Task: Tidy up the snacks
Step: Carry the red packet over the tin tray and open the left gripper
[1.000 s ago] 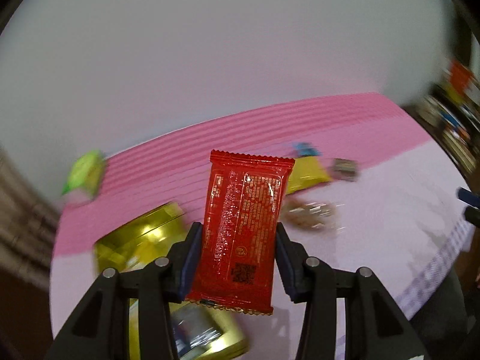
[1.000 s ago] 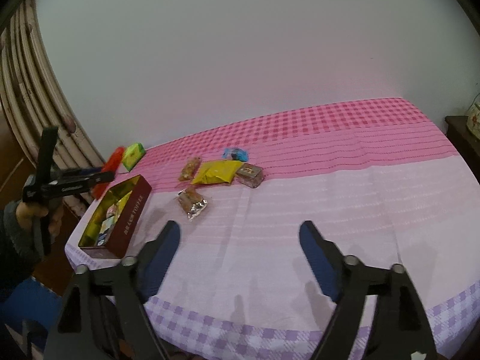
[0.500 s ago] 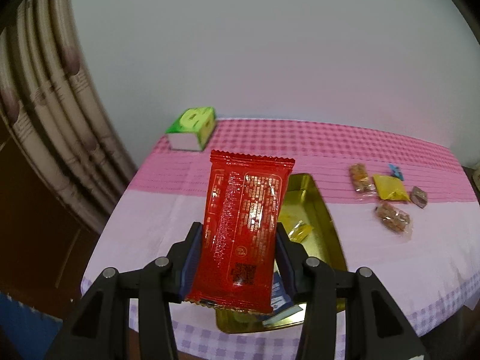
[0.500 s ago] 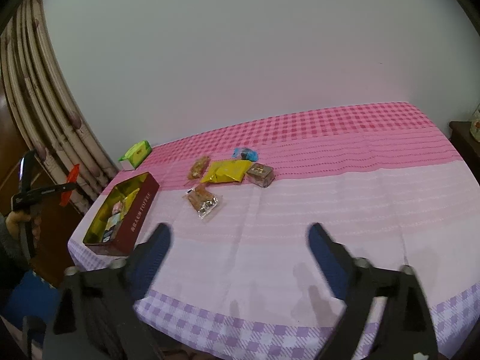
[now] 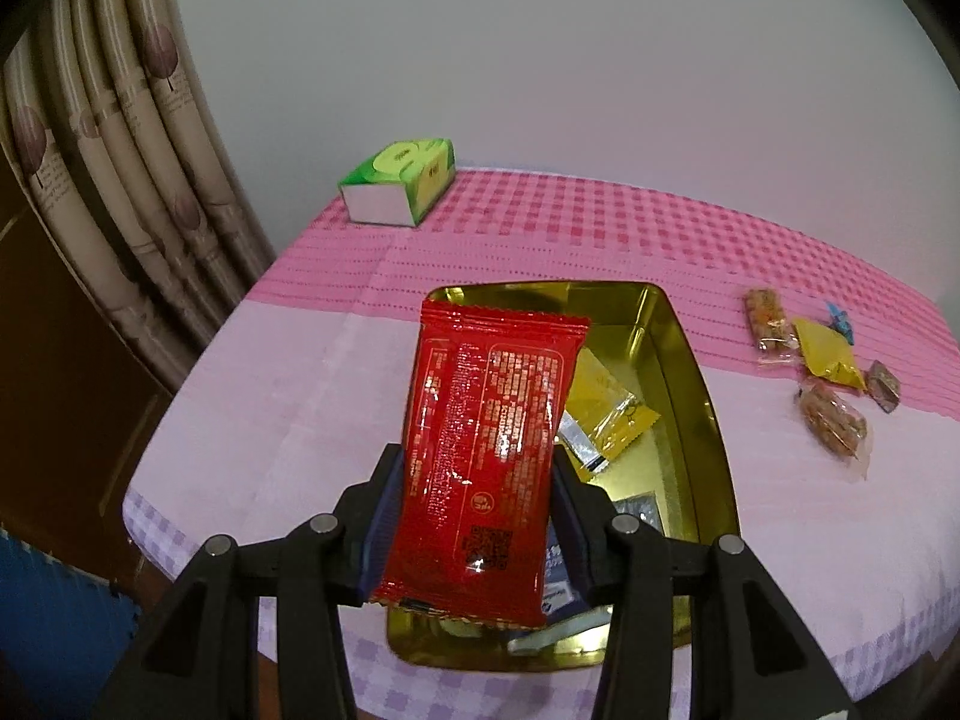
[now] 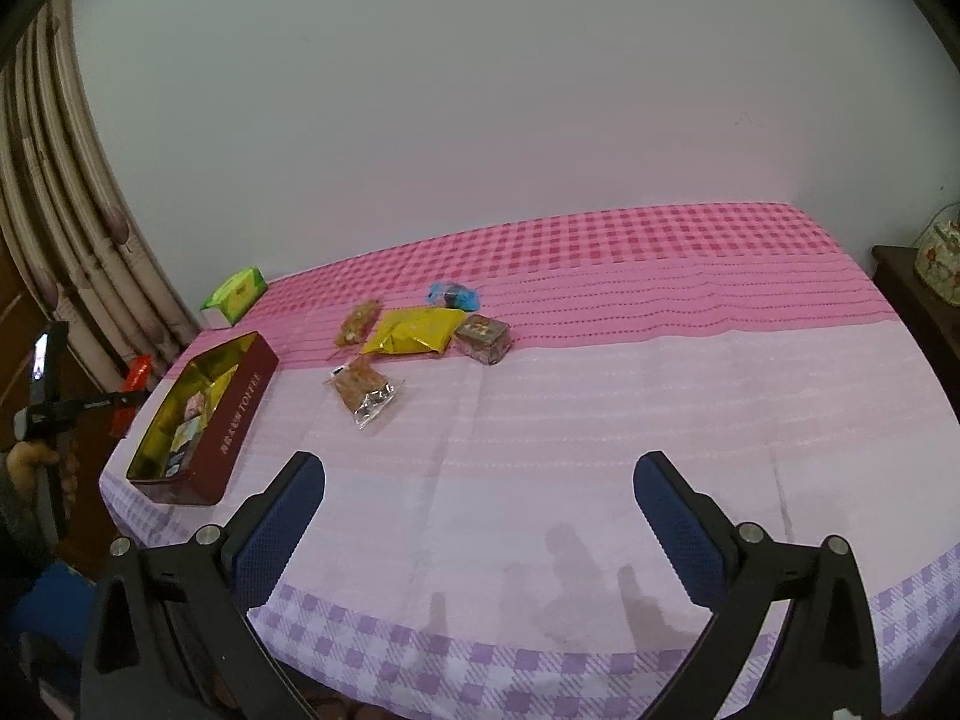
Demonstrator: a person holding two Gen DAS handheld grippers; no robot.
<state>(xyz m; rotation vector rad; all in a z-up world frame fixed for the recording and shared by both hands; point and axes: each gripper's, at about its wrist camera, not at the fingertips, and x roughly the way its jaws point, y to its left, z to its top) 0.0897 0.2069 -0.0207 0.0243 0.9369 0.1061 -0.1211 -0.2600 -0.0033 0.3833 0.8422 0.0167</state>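
snacks: a red packet stands pinched between the left gripper's pads, above the open gold-lined tin near the table's left edge. the right gripper hangs with jaws opening wide, nothing between them. more packets lie loose beyond the tin.

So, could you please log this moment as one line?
left gripper: shut on red packet | above tin | right gripper: opening, nothing between | loose snacks on tablecloth
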